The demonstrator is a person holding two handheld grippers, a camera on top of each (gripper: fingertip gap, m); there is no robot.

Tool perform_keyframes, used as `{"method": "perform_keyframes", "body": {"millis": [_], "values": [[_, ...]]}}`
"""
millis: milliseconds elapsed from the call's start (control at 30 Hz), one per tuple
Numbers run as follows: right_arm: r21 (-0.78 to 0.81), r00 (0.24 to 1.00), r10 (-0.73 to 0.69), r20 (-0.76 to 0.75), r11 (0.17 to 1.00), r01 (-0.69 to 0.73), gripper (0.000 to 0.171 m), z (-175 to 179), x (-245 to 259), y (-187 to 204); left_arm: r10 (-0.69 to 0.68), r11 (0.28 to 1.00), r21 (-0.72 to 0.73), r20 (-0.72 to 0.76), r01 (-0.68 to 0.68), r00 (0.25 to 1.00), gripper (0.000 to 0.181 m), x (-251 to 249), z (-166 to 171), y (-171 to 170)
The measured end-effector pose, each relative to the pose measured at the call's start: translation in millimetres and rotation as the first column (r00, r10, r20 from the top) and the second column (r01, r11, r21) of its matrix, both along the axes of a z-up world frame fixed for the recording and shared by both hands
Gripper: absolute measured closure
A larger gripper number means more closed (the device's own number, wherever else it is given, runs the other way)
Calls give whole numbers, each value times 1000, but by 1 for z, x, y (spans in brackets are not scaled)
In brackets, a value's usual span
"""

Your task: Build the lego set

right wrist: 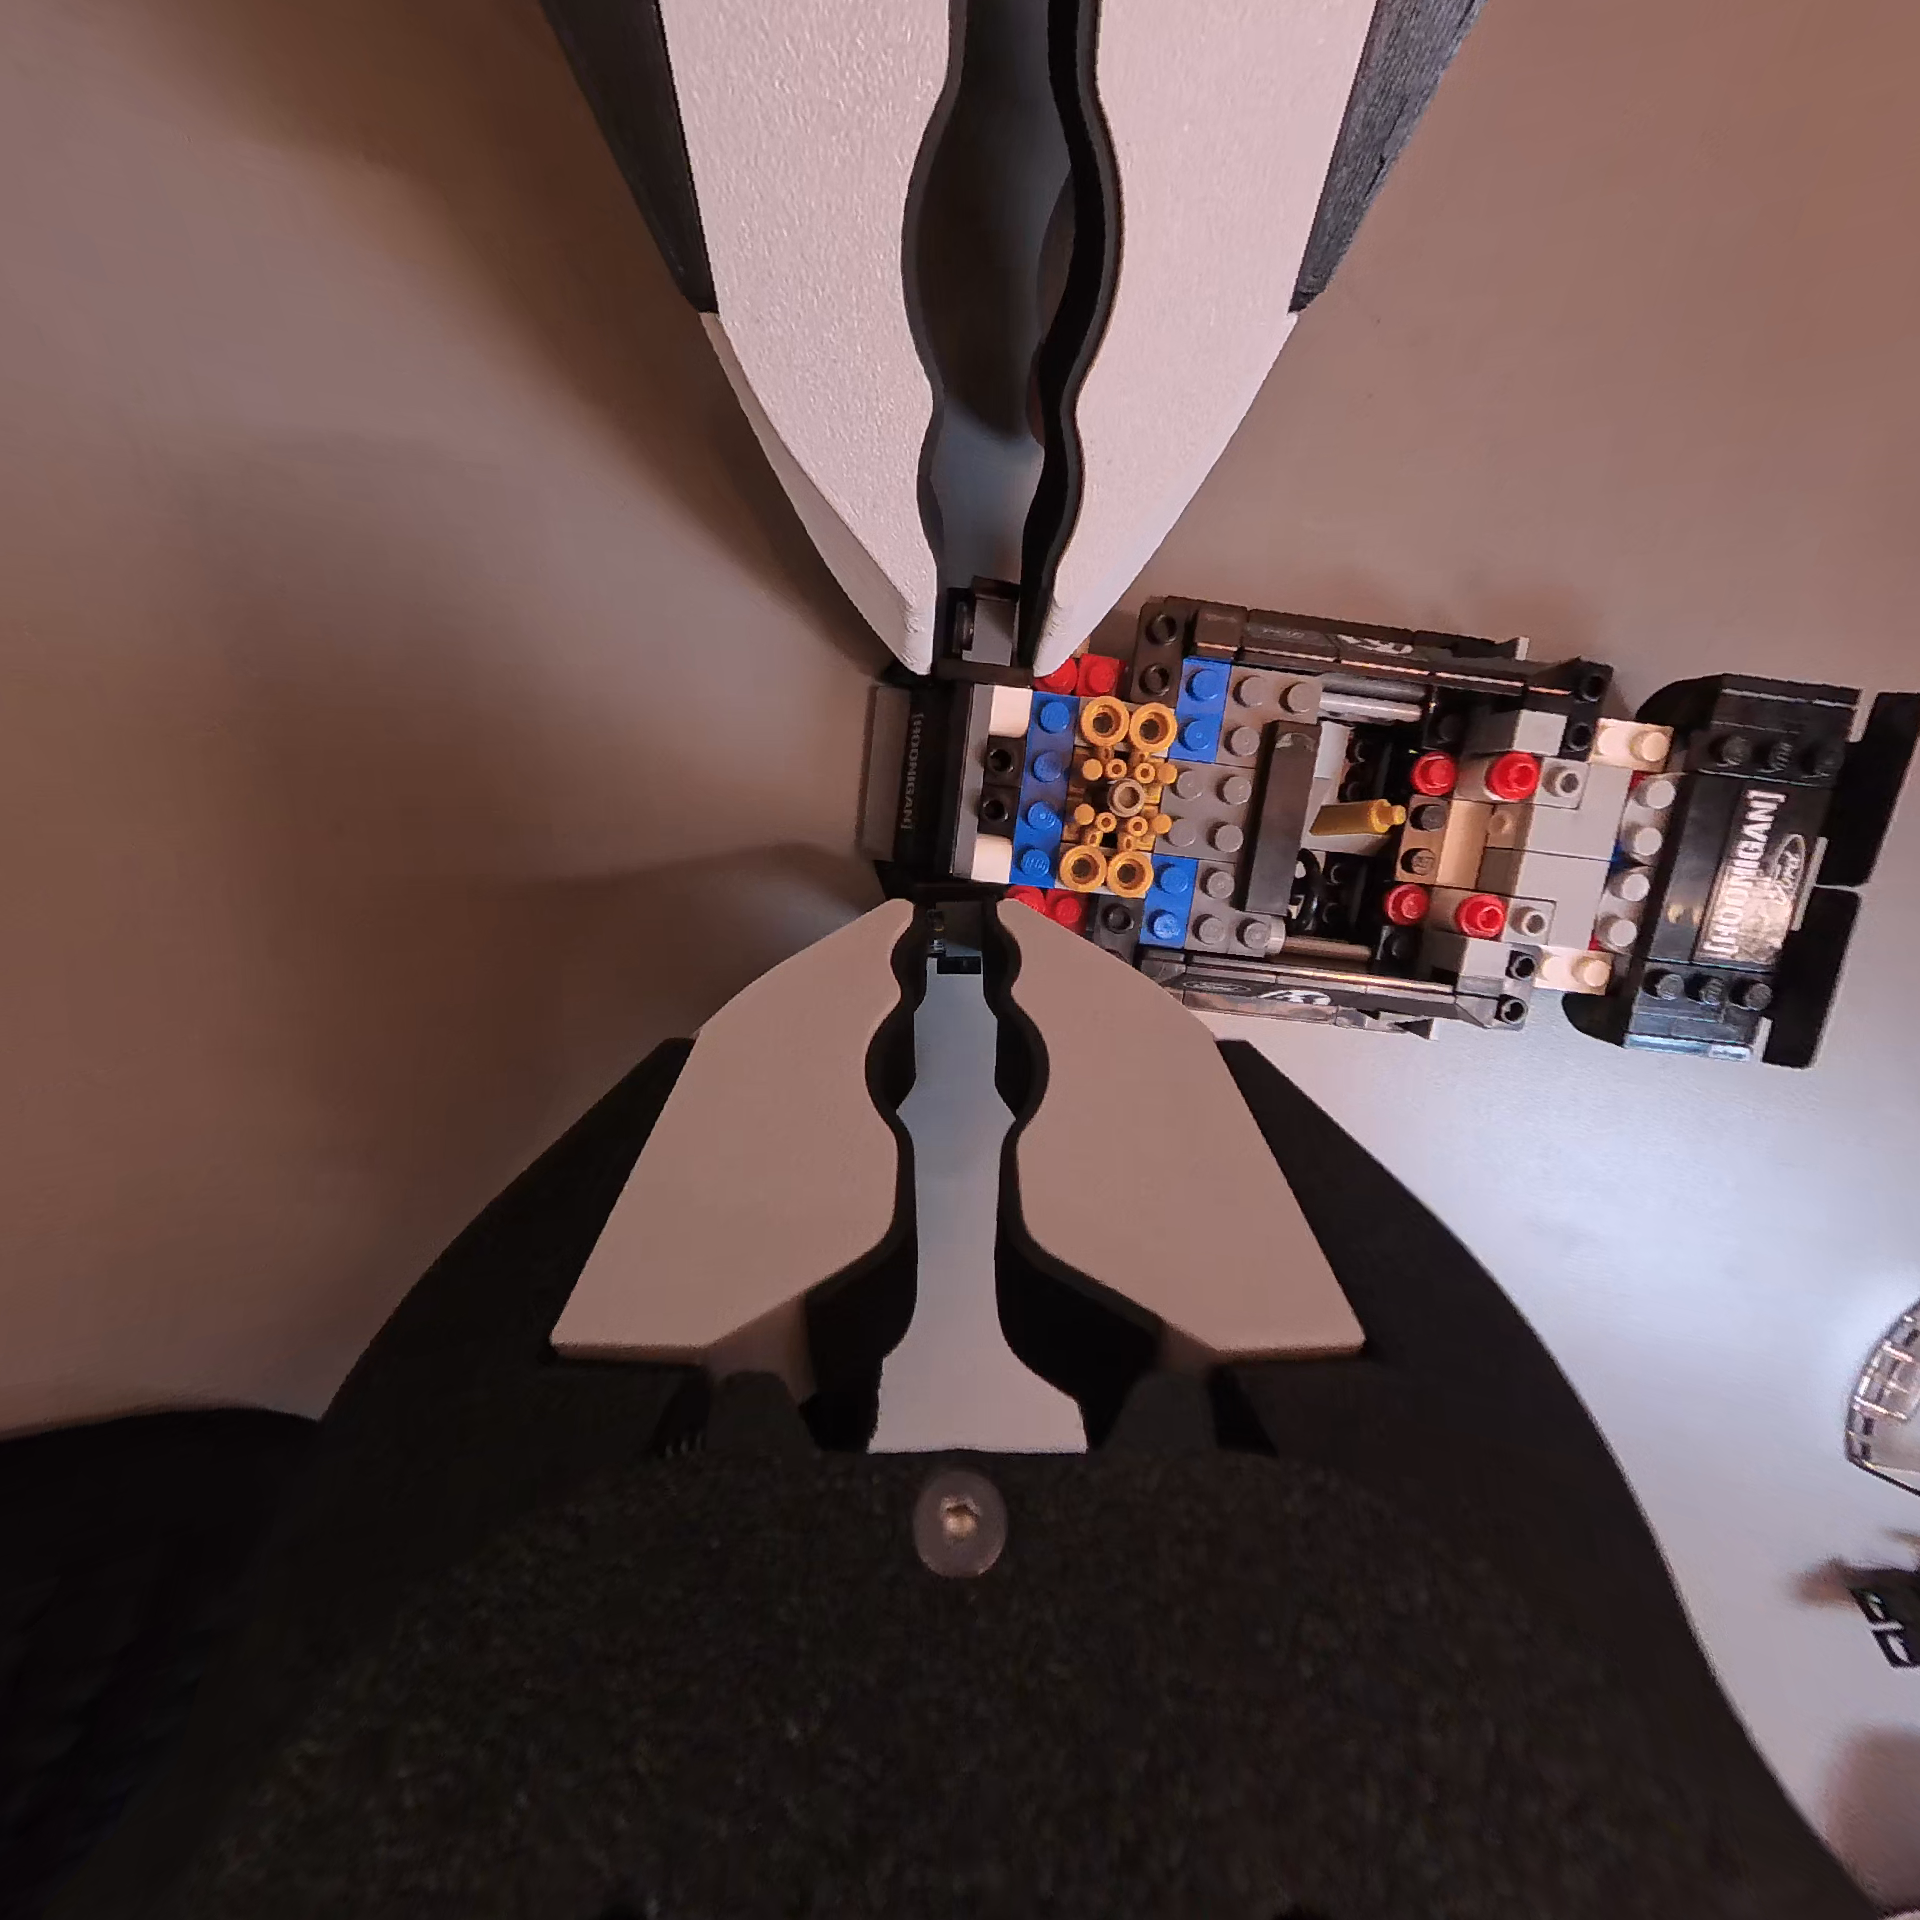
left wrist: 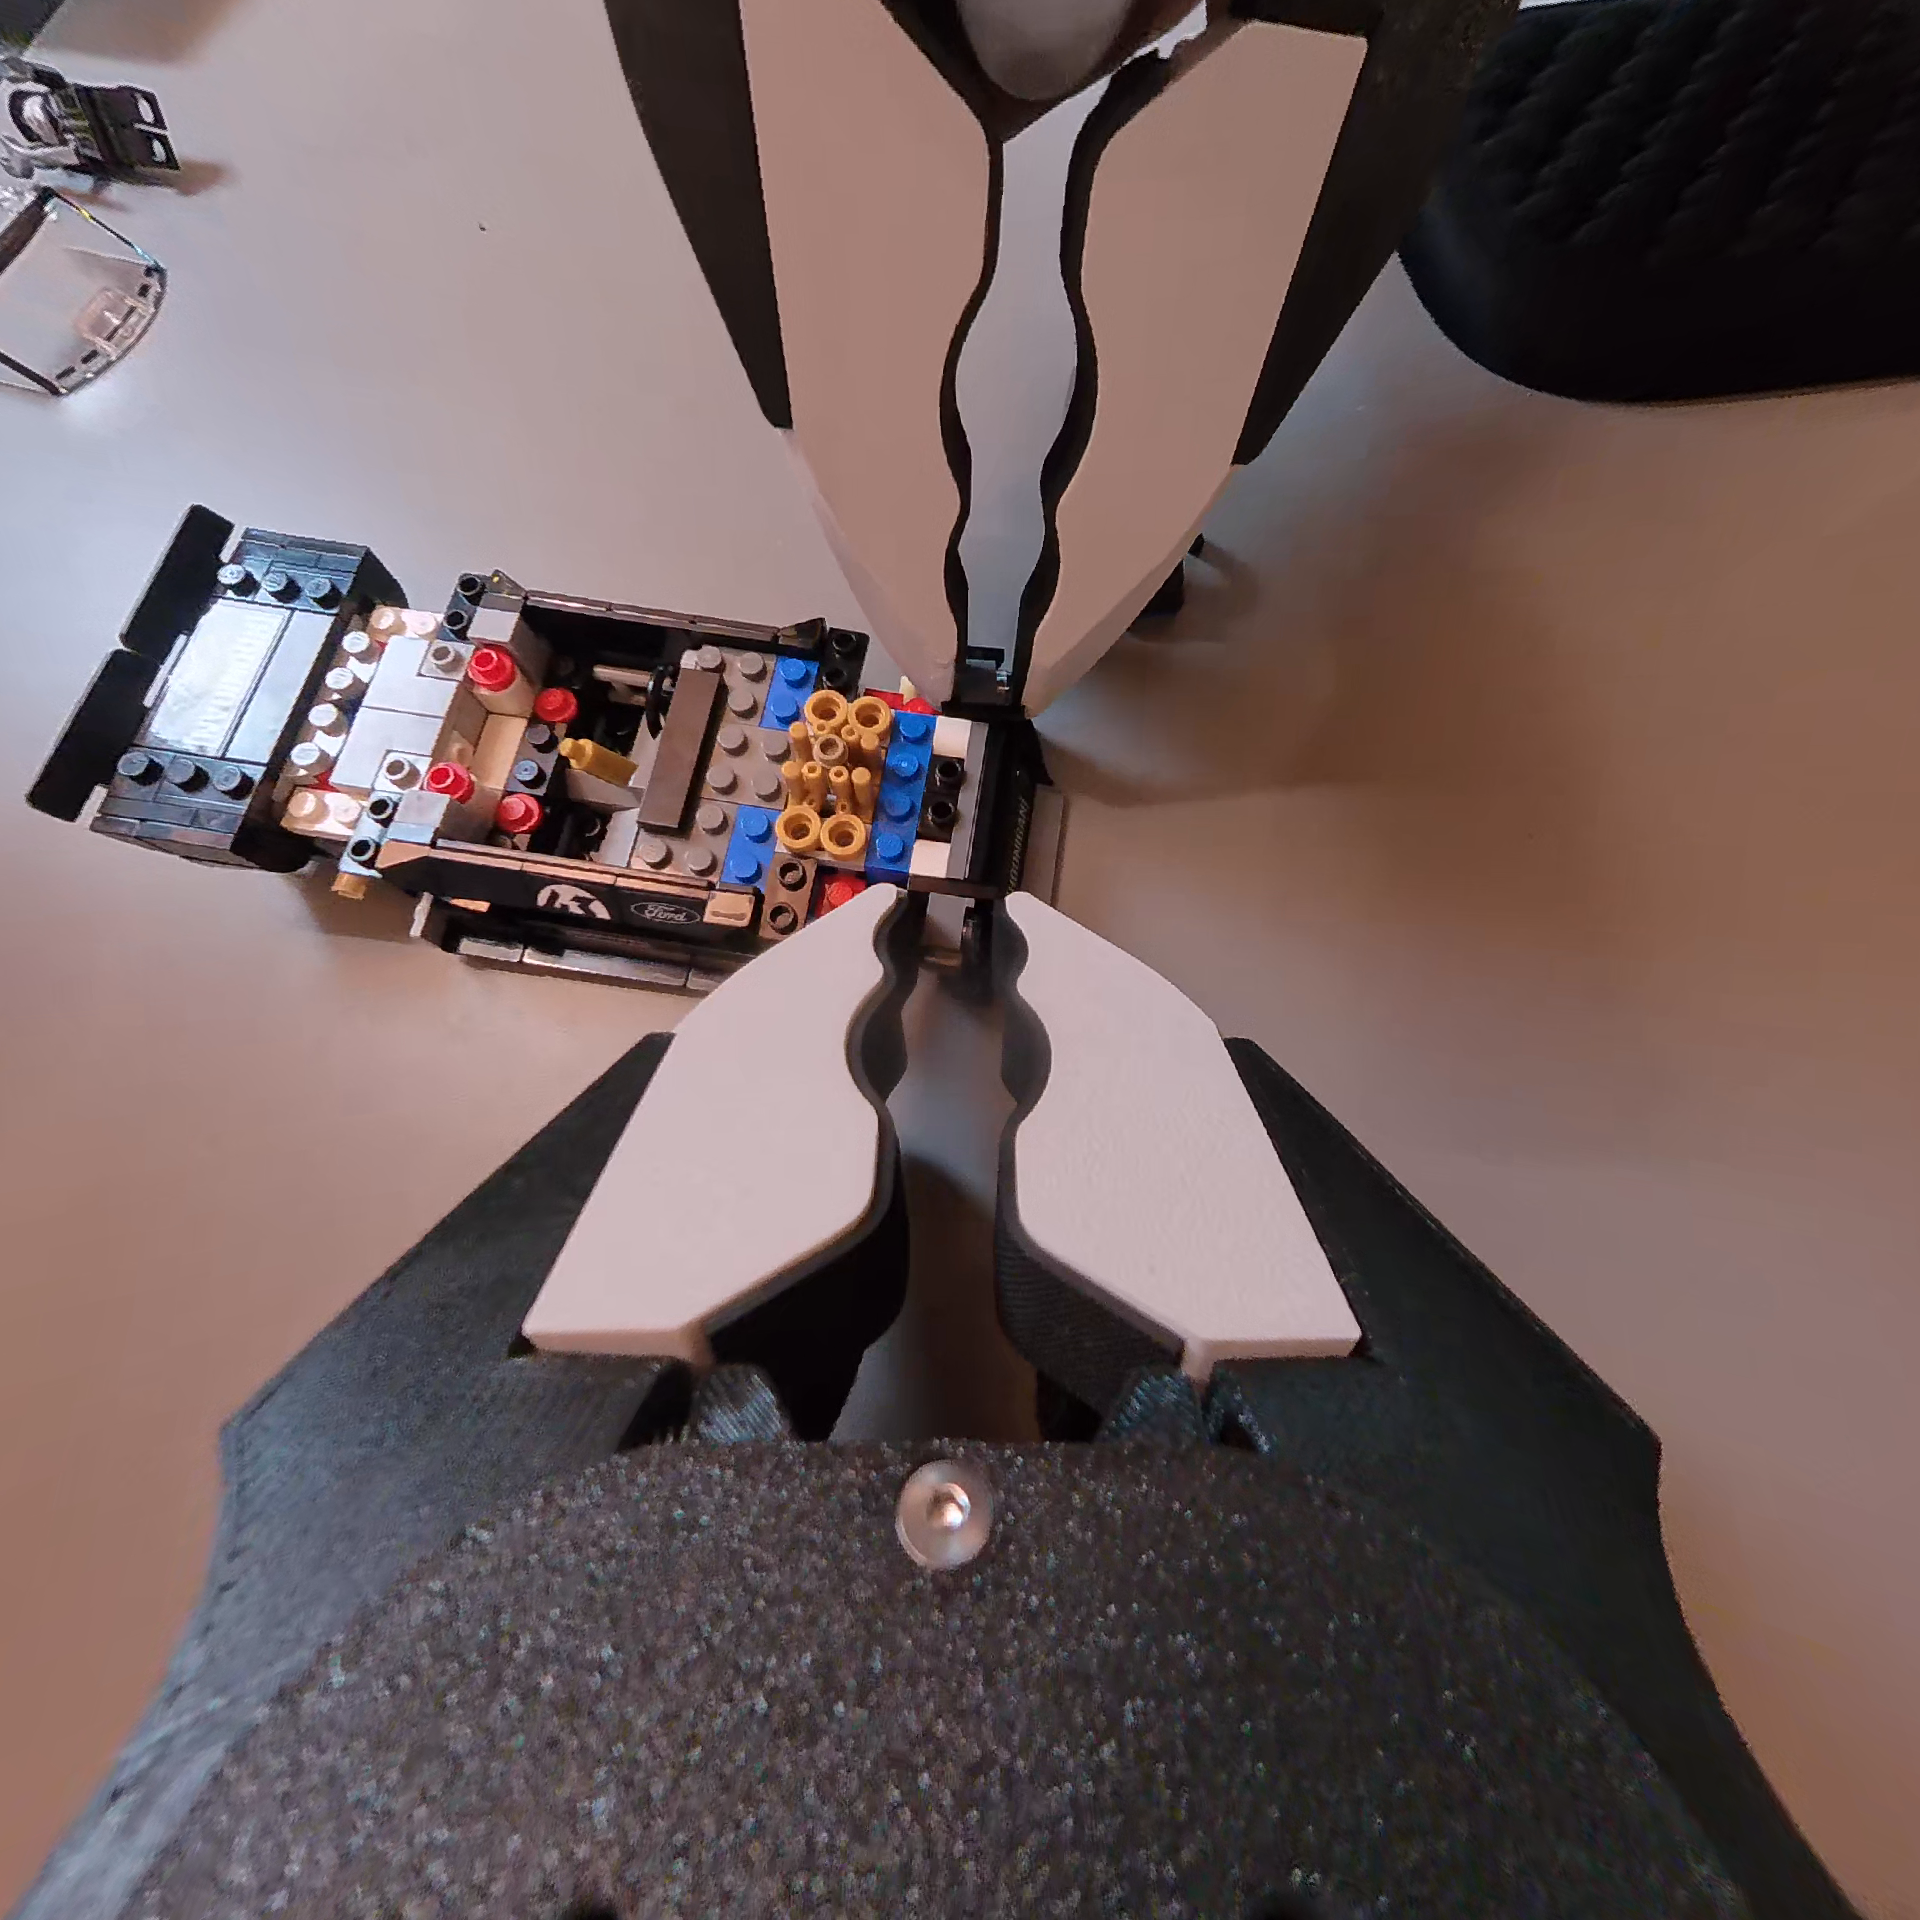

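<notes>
Left gripper (left wrist: 951, 914) nearly closed, pinching black piece (left wrist: 961, 935) on toy car (left wrist: 582, 769). Right gripper (right wrist: 951, 930) opposite, likewise nipping same end. On grey table (left wrist: 1455, 935).

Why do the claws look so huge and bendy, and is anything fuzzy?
Left wrist view: the wide lens swells the left claw; the lego car looks sharp. Right wrist view: the right claw bulges too; the clear piece at the edge is blurred.
</notes>
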State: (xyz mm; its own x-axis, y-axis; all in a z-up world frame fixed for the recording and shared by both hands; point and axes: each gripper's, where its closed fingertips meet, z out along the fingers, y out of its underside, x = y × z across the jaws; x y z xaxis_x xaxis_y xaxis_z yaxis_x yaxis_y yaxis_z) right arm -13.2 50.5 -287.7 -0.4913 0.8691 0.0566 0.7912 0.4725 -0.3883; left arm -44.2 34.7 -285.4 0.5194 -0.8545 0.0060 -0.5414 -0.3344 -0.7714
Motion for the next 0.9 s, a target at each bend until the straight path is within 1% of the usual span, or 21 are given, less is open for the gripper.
{"method": "perform_keyframes", "body": {"millis": [367, 567, 900], "values": [[-8, 999, -40, -29, 999, 40, 162, 0, -1, -1, -3, 1000, -3, 16, 3, 1000, 168, 0, 0, 0], [-3, 998, -60, -20, 998, 60, 162, 0, -1, -1, -7, 1000, -2, 16, 7, 1000, 168, 1, 0, 0], [1, 999, -34, -9, 999, 34, 161, 0, 0, 0, 3, 1000, -28, 35, -2, 999, 168, 0, 0, 1]]}}
